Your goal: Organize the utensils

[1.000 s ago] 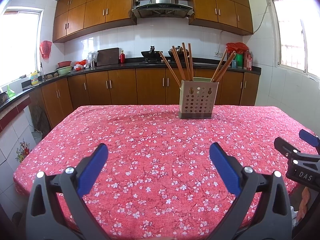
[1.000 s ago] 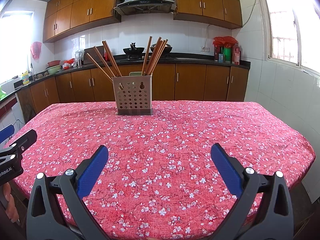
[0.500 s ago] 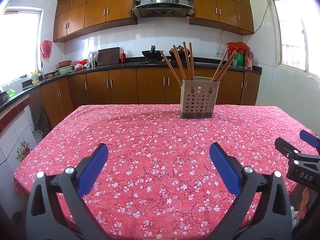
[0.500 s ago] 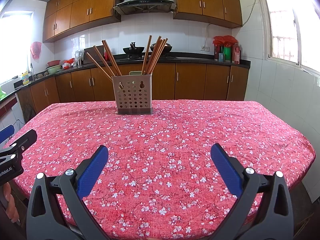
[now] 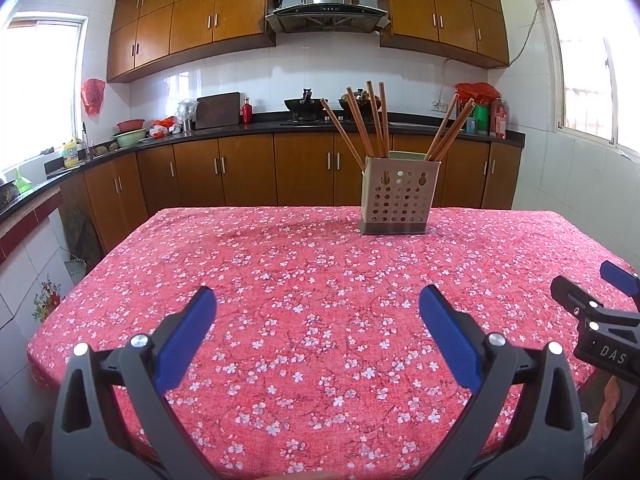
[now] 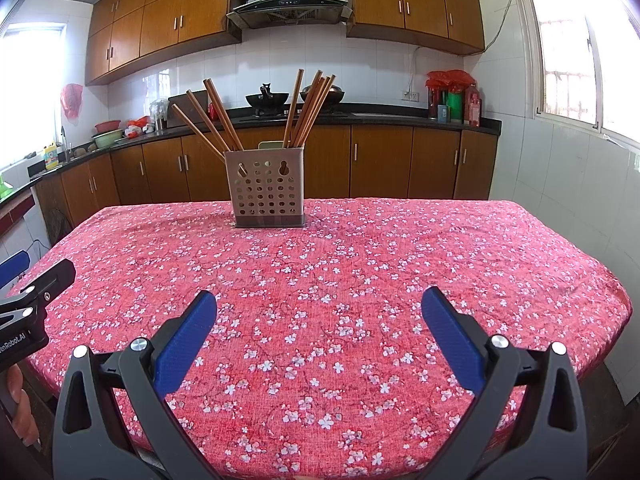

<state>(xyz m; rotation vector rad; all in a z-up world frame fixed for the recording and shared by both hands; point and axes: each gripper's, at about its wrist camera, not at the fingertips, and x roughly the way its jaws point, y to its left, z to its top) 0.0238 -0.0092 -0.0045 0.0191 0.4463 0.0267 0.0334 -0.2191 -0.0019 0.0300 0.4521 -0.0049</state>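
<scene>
Hovering low at the near edge of the table [image 5: 120,264], the left gripper [image 5: 318,312] and right gripper [image 6: 319,310] gape empty. The chopsticks [image 6: 308,110] splay from the holder [image 6: 266,188] far across; I'd pinch one stick high and lift straight.

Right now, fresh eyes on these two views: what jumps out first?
The red floral tablecloth fills both views, and on its far side stands a perforated utensil holder with wooden chopsticks fanning out in two bunches. In the foreground the left gripper and right gripper hang over the near edge, blue-padded jaws wide apart and holding nothing. Behind is a kitchen with brown cabinets.
</scene>
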